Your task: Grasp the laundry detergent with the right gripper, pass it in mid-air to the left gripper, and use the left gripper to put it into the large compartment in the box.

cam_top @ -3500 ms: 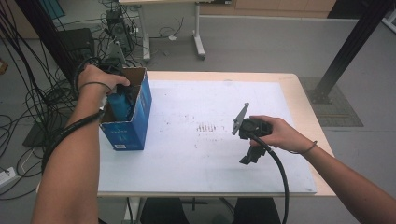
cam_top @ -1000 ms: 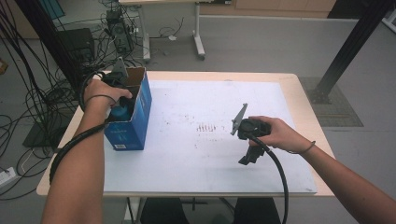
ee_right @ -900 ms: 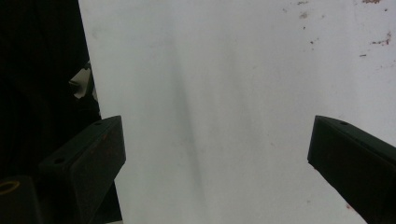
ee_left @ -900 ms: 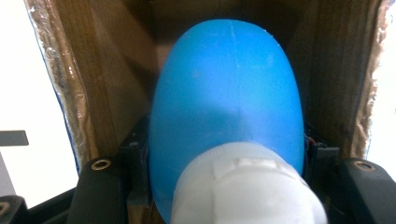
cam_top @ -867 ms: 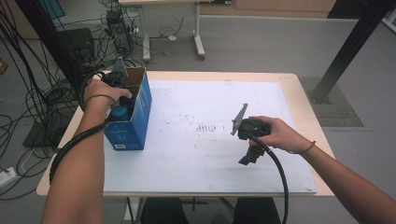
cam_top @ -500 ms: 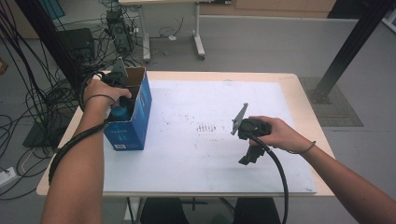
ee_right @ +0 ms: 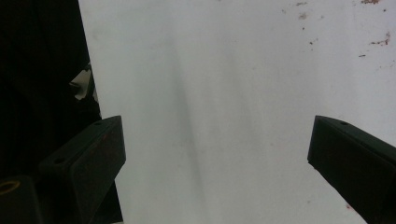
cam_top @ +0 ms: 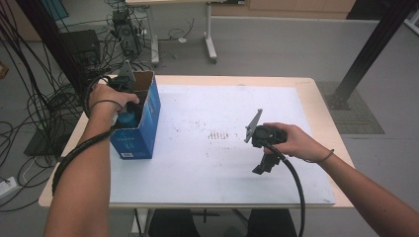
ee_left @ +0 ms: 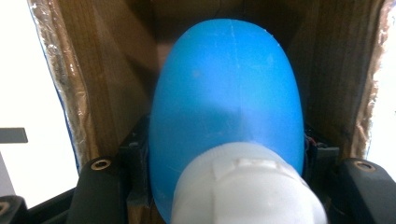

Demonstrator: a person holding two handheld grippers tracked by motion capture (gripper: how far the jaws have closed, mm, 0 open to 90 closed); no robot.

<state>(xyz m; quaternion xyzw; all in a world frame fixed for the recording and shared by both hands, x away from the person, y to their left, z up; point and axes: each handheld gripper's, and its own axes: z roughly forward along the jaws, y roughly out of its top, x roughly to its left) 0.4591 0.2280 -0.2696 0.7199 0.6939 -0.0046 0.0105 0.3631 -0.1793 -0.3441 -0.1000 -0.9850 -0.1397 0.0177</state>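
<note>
Left gripper clamps a blue bottle inside the blue box — label print unreadable, probably too small; right gripper open.

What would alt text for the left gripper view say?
A blue bottle with a white cap is clamped between the left gripper's black jaws, inside a brown cardboard box. White table surface shows beyond the box walls.

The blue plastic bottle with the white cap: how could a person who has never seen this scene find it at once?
Start at the white table top and go to its left edge, where an open blue cardboard box stands upright. Inside it, the left gripper is shut on the blue plastic bottle with the white cap. It is the one smooth, rounded thing between the brown inner walls.
</note>
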